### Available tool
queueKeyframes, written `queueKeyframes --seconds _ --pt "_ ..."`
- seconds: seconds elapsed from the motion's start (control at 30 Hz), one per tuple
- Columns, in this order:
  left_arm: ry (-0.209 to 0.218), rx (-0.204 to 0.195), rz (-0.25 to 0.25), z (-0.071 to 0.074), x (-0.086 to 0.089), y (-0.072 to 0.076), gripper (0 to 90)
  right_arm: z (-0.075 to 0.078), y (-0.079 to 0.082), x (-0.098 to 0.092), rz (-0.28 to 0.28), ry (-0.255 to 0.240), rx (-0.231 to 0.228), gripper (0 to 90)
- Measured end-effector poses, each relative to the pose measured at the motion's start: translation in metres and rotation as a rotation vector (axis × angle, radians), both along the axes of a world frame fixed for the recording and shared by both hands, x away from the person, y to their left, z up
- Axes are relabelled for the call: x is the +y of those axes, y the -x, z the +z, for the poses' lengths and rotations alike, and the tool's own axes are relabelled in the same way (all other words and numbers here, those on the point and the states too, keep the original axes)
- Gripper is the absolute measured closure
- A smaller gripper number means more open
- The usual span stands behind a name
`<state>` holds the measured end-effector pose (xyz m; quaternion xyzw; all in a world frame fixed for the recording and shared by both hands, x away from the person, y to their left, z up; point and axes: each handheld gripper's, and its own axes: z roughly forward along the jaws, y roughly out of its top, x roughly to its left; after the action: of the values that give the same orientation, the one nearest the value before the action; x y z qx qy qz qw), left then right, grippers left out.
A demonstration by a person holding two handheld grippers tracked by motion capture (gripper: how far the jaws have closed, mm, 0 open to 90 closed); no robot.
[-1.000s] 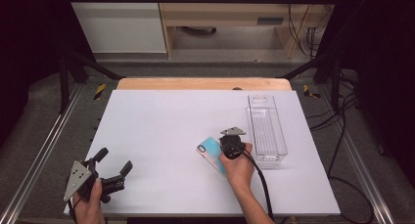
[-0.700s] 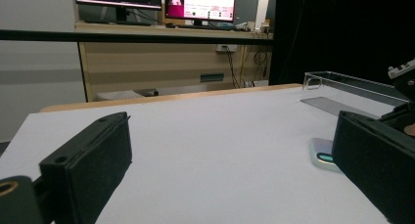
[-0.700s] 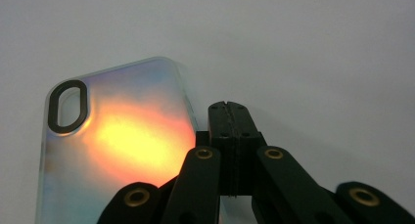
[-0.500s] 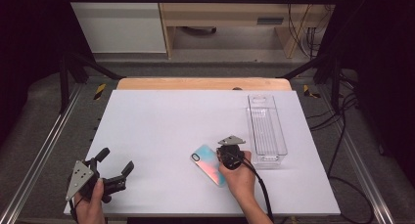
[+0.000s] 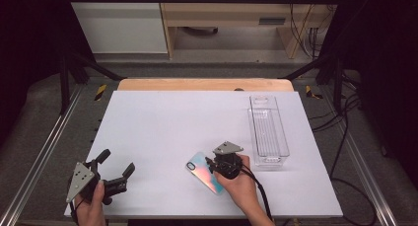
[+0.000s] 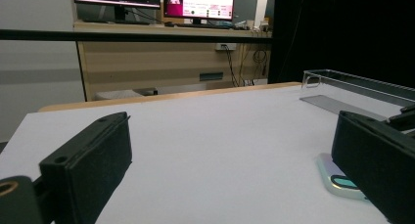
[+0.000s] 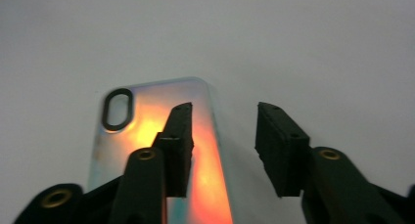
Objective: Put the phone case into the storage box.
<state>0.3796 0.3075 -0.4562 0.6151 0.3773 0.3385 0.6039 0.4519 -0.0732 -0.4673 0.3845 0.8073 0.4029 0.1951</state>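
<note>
An iridescent phone case (image 5: 204,173) with an oval camera hole lies flat on the white table (image 5: 167,122), right of centre near the front. My right gripper (image 5: 211,165) hangs just over it. Its jaws have just been opening and now stand apart, astride the long edge of the case (image 7: 142,131) without pressing on it. That right gripper (image 7: 222,109) has one jaw above the case and the other above bare table. My left gripper (image 5: 117,162) rests at the front left, open with nothing in it. Past the right jaw of the left gripper (image 6: 235,165) I see the case's end (image 6: 337,177).
A clear, long plastic bin (image 5: 268,159) stands at the right side of the table, just beyond the right hand, and its rim (image 6: 352,79) also appears in the left gripper view. Black frame rails run along both sides. A wooden desk with monitors stands behind the table.
The right gripper carried the phone case away from the bin toward the front edge, then opened its jaws and let go of it. The left gripper has stayed put.
</note>
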Motion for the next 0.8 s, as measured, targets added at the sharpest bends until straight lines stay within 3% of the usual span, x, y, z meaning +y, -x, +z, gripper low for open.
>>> queueKeyframes --seconds 0.03,0.07,0.1,0.2,0.27,0.33,0.47,0.8 --pt "0.000 0.000 0.000 0.000 0.000 0.000 1.0 0.000 0.000 0.000 0.000 0.000 0.000 51.4" --pt "-0.005 -0.001 -0.001 0.000 -0.001 0.000 1.0 0.005 0.006 -0.003 0.053 0.000 -0.015 37.3" --pt "-0.005 -0.001 -0.001 0.000 -0.001 0.000 1.0 0.005 0.006 -0.003 0.053 0.000 -0.015 37.3" --pt "-0.009 0.001 -0.004 0.000 -0.003 0.000 1.0 0.008 0.017 -0.007 0.116 0.035 0.013 19.1" --pt "-0.013 0.003 -0.005 0.000 -0.003 0.000 1.0 0.008 0.022 -0.009 0.141 0.044 0.025 14.6" --pt "-0.016 0.001 -0.005 0.000 -0.003 0.000 1.0 0.008 0.023 -0.009 0.149 0.048 0.026 12.3" --pt "-0.017 0.002 -0.004 0.000 -0.003 0.001 0.9 0.005 0.029 -0.011 0.178 0.080 0.080 7.8" --pt "-0.016 0.004 -0.006 0.000 -0.004 0.000 0.9 -0.006 0.036 -0.016 0.145 0.090 0.115 6.6"
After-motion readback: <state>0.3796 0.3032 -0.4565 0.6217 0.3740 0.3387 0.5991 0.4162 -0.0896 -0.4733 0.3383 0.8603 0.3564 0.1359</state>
